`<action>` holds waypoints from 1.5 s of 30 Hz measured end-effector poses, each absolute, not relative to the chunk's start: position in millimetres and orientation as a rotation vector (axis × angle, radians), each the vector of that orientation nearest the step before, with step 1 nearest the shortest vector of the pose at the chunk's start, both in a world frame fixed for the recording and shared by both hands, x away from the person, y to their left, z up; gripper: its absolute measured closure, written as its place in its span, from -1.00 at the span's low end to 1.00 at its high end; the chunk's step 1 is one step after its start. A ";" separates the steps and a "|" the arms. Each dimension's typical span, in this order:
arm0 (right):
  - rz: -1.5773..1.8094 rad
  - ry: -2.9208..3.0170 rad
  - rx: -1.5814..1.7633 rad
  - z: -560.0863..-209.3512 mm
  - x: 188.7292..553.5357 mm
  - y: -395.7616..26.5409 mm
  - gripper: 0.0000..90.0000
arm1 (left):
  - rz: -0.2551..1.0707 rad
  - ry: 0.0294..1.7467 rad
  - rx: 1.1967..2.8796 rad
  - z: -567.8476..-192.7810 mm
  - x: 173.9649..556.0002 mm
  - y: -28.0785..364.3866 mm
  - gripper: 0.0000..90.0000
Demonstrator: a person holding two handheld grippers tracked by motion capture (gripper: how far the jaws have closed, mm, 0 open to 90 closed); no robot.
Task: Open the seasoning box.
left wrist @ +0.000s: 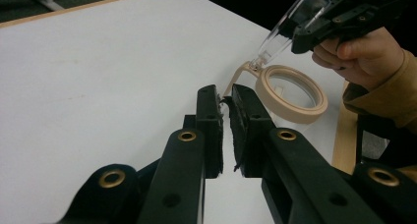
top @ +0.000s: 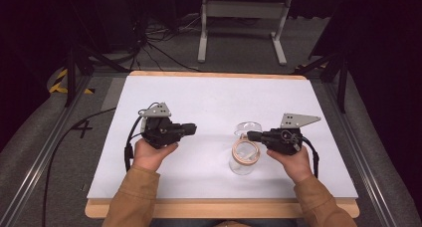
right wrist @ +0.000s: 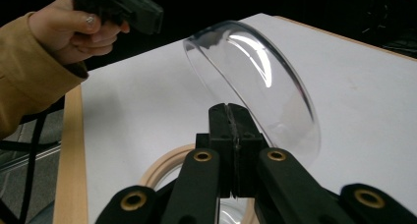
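Hovering over the table (top: 209,95) with jaws nearly together on nothing, the left gripper (top: 193,129) faces the jar (top: 243,158) mid-right, whose clear hinged lid (top: 247,127) the right gripper (top: 251,136) pinches upright.

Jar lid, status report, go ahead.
Right gripper shut on clear lid, lid swung up off the jar. Left gripper fingers nearly closed, empty, off to the side. Nothing in the way on the table.

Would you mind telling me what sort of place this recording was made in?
Probably a lab or recording workspace: a white-topped table on grey carpet, boxed in by metal rails, with loose cables on the floor and dark surroundings beyond.
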State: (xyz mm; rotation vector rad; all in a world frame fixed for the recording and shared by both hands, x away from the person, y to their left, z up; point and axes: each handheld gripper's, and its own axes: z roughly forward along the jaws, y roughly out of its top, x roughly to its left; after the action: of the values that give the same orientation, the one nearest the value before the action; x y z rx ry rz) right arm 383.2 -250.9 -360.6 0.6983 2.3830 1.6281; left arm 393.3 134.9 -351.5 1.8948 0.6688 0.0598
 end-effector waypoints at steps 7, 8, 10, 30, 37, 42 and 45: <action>1.585 2.366 0.765 -369.7 399.5 -253.8 1.00 | 0.053 0.699 1.899 -355.6 390.5 141.5 0.83; 1.596 2.366 0.773 -370.8 401.0 -254.3 1.00 | 0.063 0.695 1.897 -356.2 390.8 143.1 0.83; 1.595 2.364 0.768 -370.8 401.9 -253.4 1.00 | 0.054 0.709 1.890 -356.7 389.3 144.7 0.83; 1.519 2.309 0.694 -337.5 375.4 -268.7 0.90 | 0.108 0.659 1.985 -346.9 393.4 134.2 0.74; 1.508 2.249 0.756 -325.7 372.0 -295.8 0.78 | 0.135 0.686 2.005 -346.2 396.5 143.7 0.68; 1.473 2.207 0.842 -325.4 373.6 -319.9 0.70 | 0.128 0.720 1.990 -347.8 401.3 151.2 0.64; 1.436 2.187 0.897 -327.1 375.2 -333.3 0.67 | 0.133 0.747 2.008 -350.3 404.1 154.8 0.63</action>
State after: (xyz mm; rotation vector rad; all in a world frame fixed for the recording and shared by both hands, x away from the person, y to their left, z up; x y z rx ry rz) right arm 375.2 -333.3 -327.1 0.8966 2.1872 1.4364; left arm 404.1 154.8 -350.3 2.0077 0.7470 0.1334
